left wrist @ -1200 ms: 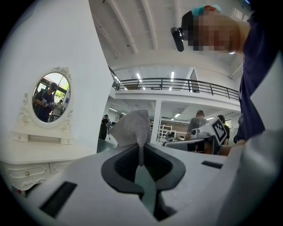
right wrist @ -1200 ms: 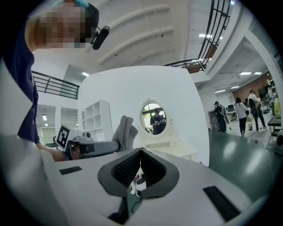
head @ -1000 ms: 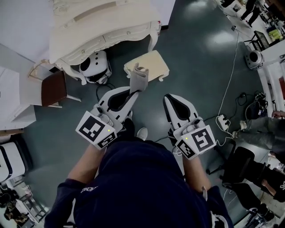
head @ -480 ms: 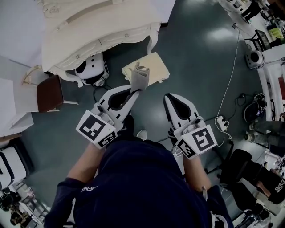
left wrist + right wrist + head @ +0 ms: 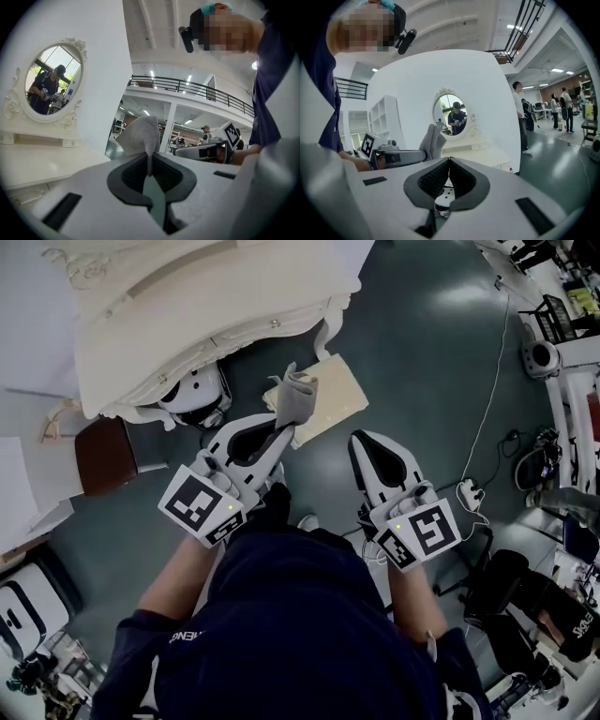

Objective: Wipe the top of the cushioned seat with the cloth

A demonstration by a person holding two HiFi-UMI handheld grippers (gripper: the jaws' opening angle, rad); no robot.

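Note:
A cream cushioned seat (image 5: 339, 395) stands on the dark floor beside the white dressing table (image 5: 187, 306). My left gripper (image 5: 279, 434) is shut on a grey cloth (image 5: 298, 397), which sticks up over the seat's near left edge. In the left gripper view the cloth (image 5: 140, 135) rises as a bunched fold from between the closed jaws of that gripper (image 5: 151, 161). My right gripper (image 5: 362, 441) hangs over bare floor to the right of the seat, shut and empty. In the right gripper view its jaws meet (image 5: 449, 165), and the cloth (image 5: 431, 139) shows to the left.
A white round device (image 5: 192, 390) sits under the table. A brown stool (image 5: 103, 454) is at the left. Cables and a power strip (image 5: 466, 493) lie on the floor at the right, near a black office chair (image 5: 506, 589). An oval mirror (image 5: 452, 112) tops the table.
The seat and table have come closer in the head view. The left gripper with the cloth now reaches over the seat's near left edge. Both grippers stay shut.

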